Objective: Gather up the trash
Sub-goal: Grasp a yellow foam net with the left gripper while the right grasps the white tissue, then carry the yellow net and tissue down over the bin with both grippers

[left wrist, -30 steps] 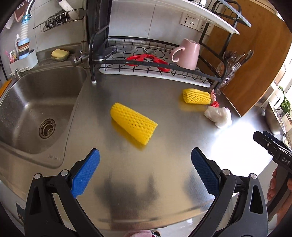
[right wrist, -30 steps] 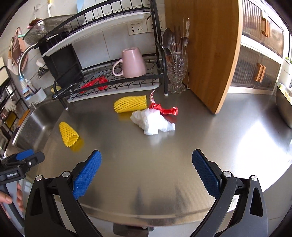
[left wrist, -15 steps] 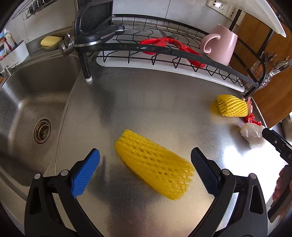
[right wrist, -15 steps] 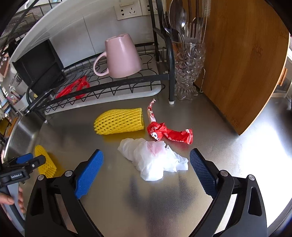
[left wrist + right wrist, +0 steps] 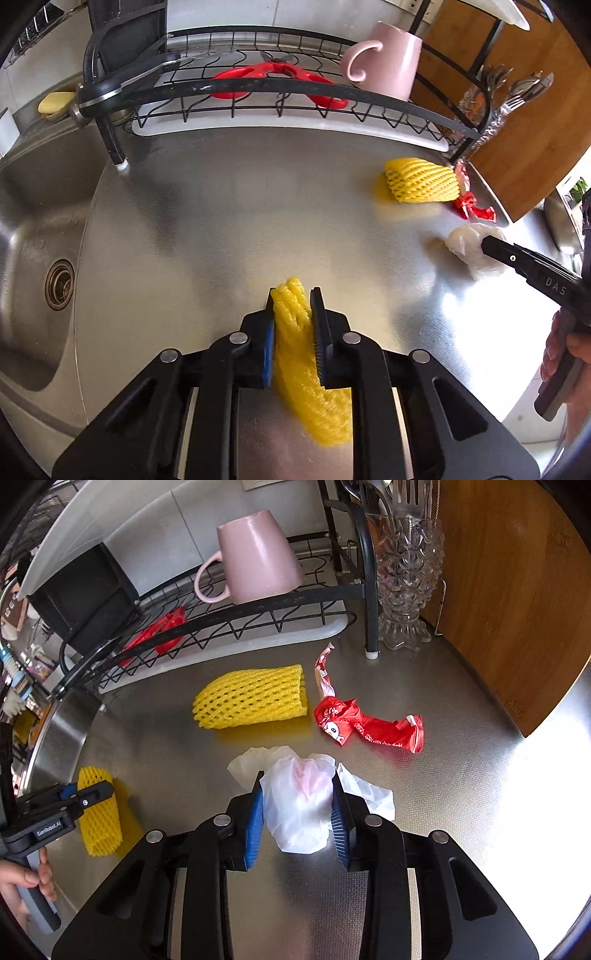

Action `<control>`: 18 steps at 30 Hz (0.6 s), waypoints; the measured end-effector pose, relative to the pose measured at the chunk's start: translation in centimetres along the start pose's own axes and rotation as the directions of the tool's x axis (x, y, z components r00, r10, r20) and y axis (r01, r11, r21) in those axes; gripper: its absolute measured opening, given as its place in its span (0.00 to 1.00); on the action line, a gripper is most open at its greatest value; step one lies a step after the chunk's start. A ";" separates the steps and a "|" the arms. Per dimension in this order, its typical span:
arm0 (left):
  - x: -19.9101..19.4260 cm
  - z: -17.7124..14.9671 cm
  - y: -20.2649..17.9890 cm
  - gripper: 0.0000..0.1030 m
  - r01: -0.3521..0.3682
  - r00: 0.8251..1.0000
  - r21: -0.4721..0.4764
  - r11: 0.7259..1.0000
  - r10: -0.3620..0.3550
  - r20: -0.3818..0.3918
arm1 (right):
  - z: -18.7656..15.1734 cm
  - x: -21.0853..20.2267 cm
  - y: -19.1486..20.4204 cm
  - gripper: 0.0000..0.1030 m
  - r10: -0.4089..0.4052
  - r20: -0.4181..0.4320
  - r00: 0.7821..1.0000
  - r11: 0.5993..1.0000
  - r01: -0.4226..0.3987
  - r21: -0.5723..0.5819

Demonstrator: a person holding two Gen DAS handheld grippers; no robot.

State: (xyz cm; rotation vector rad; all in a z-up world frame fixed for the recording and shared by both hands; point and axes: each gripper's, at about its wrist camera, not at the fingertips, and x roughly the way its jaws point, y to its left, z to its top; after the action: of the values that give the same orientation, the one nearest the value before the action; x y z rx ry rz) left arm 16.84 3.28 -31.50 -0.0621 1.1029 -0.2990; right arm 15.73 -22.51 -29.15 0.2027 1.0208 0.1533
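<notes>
My left gripper [image 5: 293, 295] is shut on a yellow foam fruit net [image 5: 306, 369] that lies on the steel counter [image 5: 221, 221]; the net is squashed flat between the blue pads. My right gripper [image 5: 297, 775] has its jaws closing around a crumpled white plastic bag [image 5: 299, 812], and both pads touch it. A second yellow foam net [image 5: 255, 698] and a red snack wrapper [image 5: 369, 727] lie loose beyond the bag. The right wrist view also shows the left gripper [image 5: 90, 790] on its net [image 5: 99, 827], held by a hand.
A black dish rack [image 5: 280, 88] with a pink mug [image 5: 384, 59] and red scissors [image 5: 273, 74] lines the back. The sink [image 5: 37, 229] lies at the left. A glass cutlery holder [image 5: 406, 572] and a wooden board [image 5: 517, 590] stand at the right.
Both grippers came down and forward onto the counter. The left one closed on the near yellow net; the right one closed in on the white bag.
</notes>
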 end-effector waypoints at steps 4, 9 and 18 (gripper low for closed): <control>-1.8 -1.6 -1.8 0.13 0.018 1.000 0.025 1.000 -0.019 0.012 | -1.6 -2.2 0.3 0.31 0.024 0.015 1.000 1.000 -0.024 -0.002; -4.9 -4.7 -4.3 0.13 0.024 0.999 0.056 0.998 -0.026 0.035 | -4.3 -5.6 0.7 0.31 0.044 0.029 0.999 0.999 -0.044 -0.013; -9.8 -13.7 -8.0 0.13 0.036 0.999 0.072 0.997 -0.039 0.037 | -11.2 -11.3 1.5 0.31 0.036 0.043 0.998 0.999 -0.034 -0.042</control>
State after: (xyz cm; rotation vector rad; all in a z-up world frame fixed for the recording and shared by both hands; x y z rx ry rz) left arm -1.04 -0.39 -27.65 -0.0254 1.0528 -0.3688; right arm 0.25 -22.43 -25.15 0.1860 0.9702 0.2003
